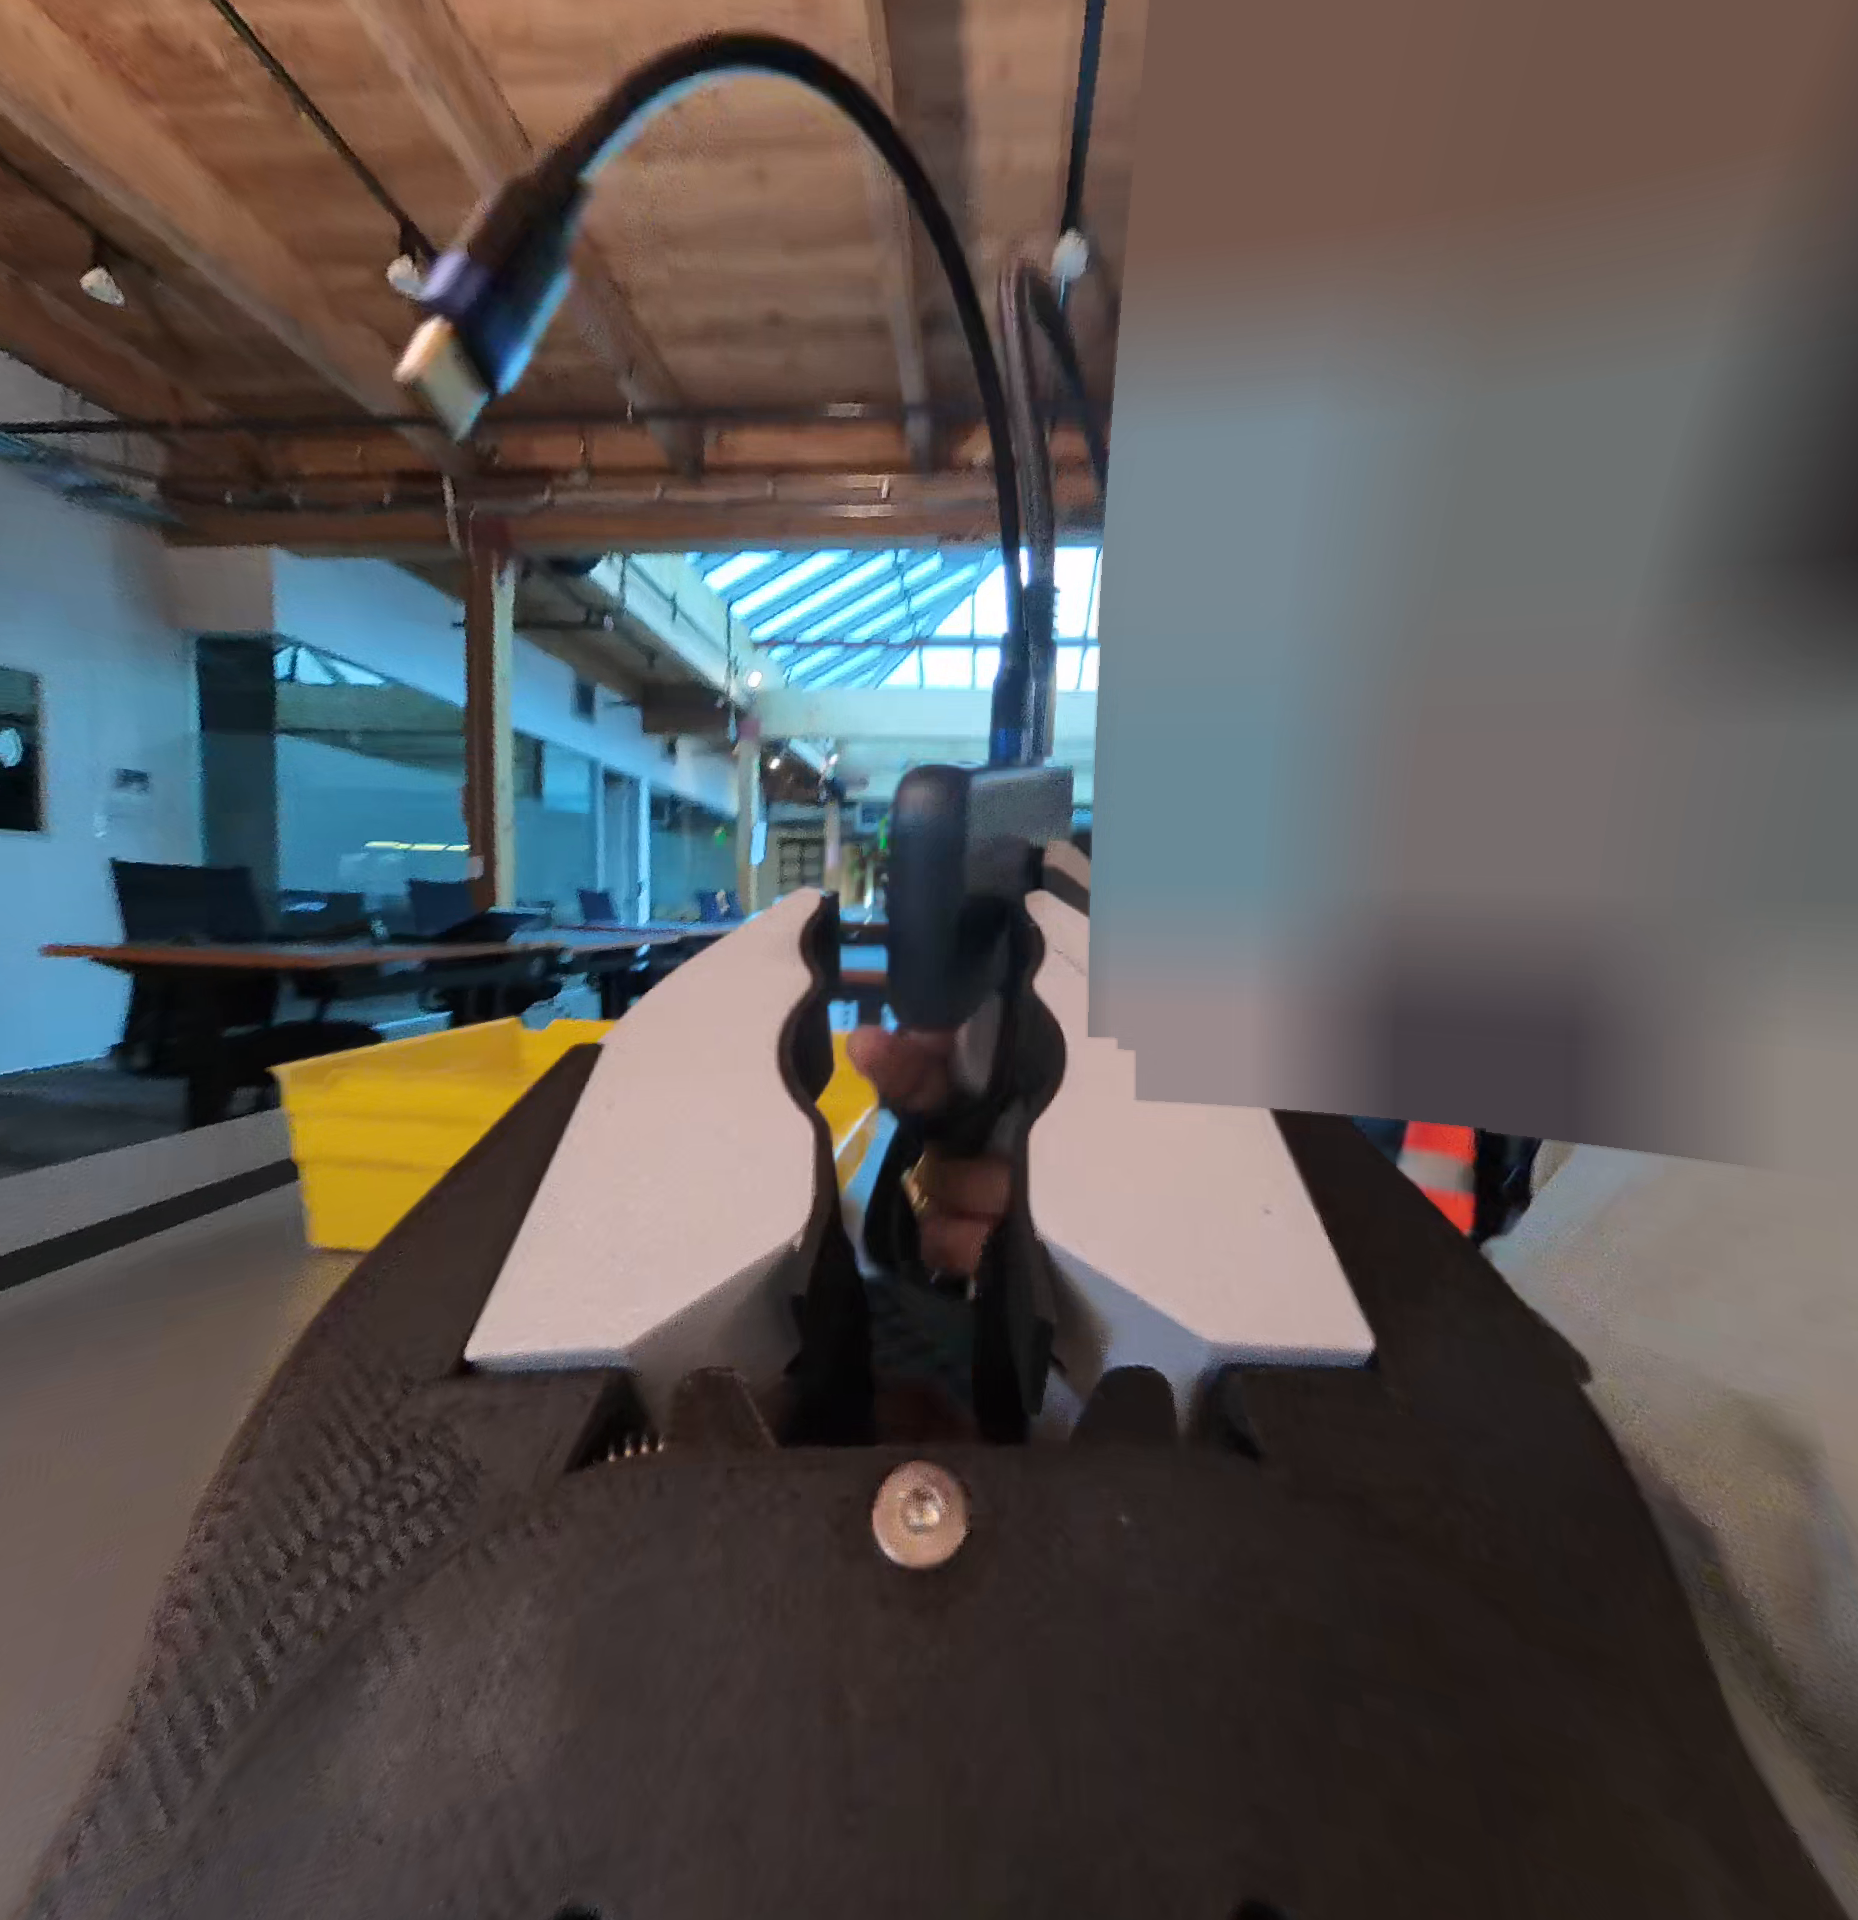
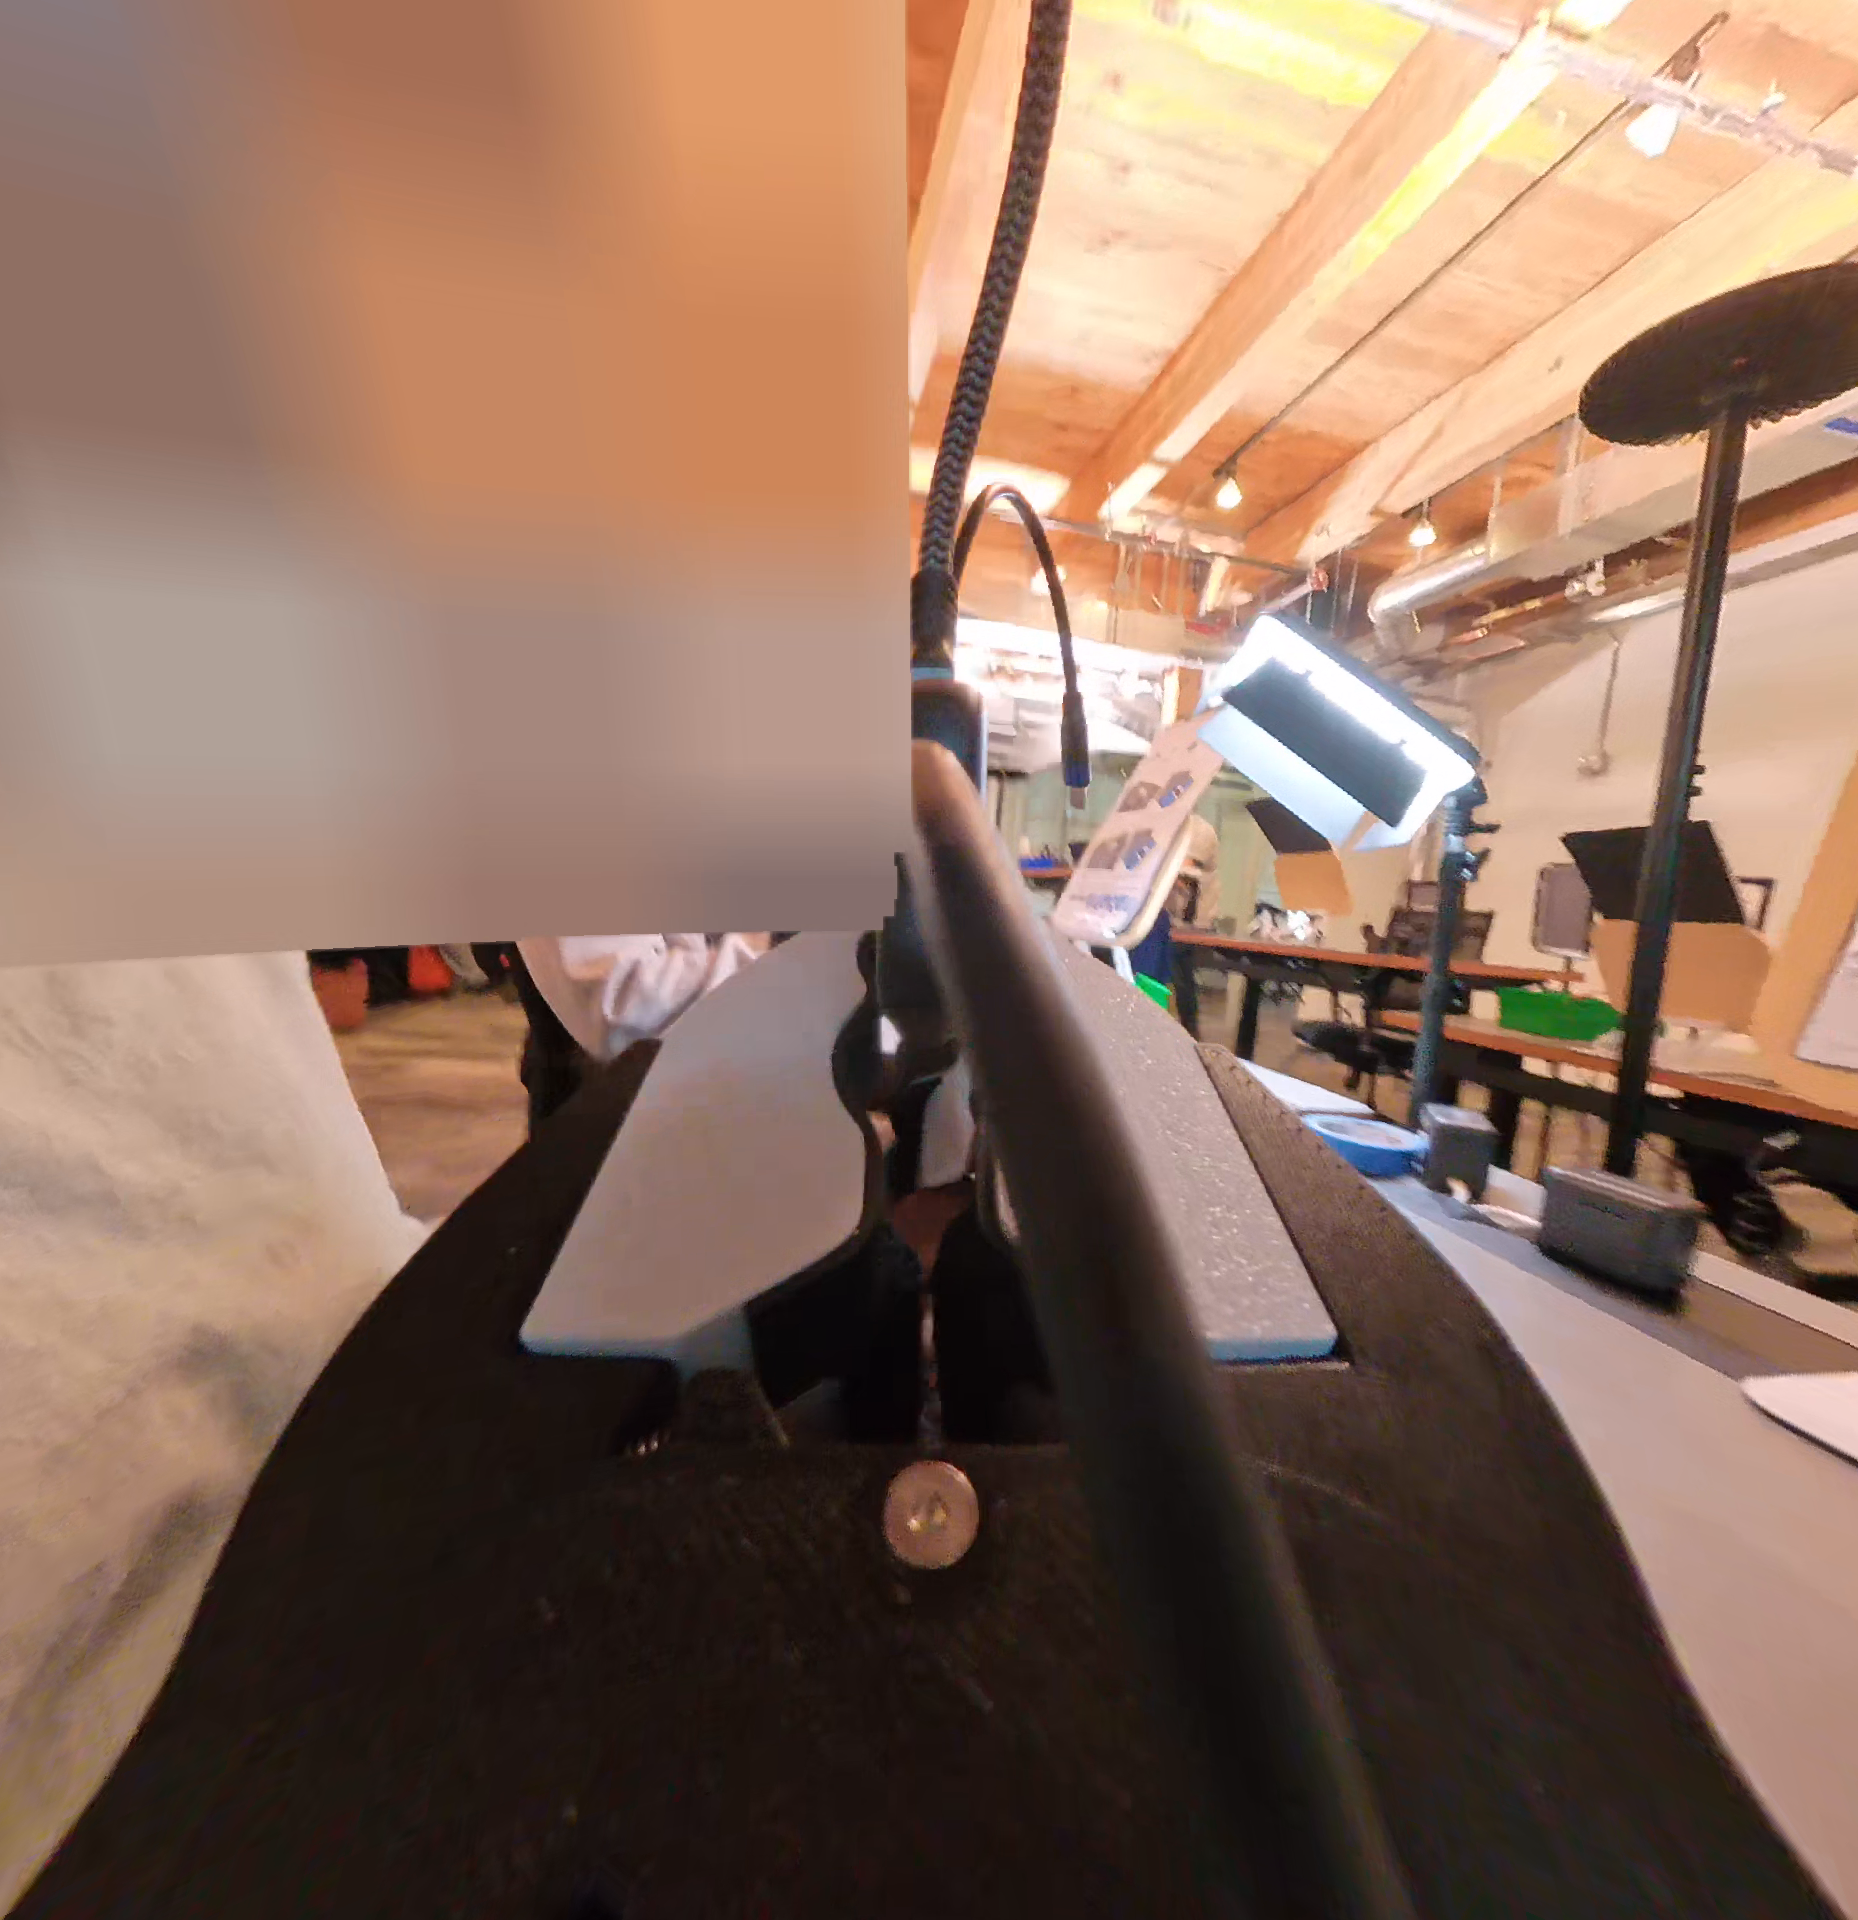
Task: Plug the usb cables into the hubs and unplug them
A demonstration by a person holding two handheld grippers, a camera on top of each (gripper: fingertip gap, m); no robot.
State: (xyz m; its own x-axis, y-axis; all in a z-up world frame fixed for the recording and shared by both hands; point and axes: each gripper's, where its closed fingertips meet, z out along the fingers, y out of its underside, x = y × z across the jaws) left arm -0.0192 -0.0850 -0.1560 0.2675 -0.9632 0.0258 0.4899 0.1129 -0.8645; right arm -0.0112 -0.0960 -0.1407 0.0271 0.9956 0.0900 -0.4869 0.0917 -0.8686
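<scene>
My left gripper (image 1: 925, 935) is raised off the table, its jaws narrow around the dark end of a silver hub (image 1: 1008, 821). A thin black cable (image 1: 904, 177) arcs up from the hub and ends in a free USB plug (image 1: 457, 353). A second cable (image 1: 1029, 623) is plugged into the hub's top. In the right wrist view the hub (image 2: 969, 727) sits just beyond my right gripper (image 2: 914, 966), with a braided cable (image 2: 992, 312) plugged in. A smooth dark cable (image 2: 1112, 1299) lies across its right finger and hides that pad.
A yellow bin (image 1: 405, 1122) stands on the grey table (image 1: 125, 1403) ahead on the left. A person's white garment (image 2: 125, 1247) is close by. A blue tape roll (image 2: 1361, 1138), grey boxes (image 2: 1616, 1226), a black stand pole (image 2: 1673, 779) and a paper sheet (image 2: 1829, 1423) are on the right.
</scene>
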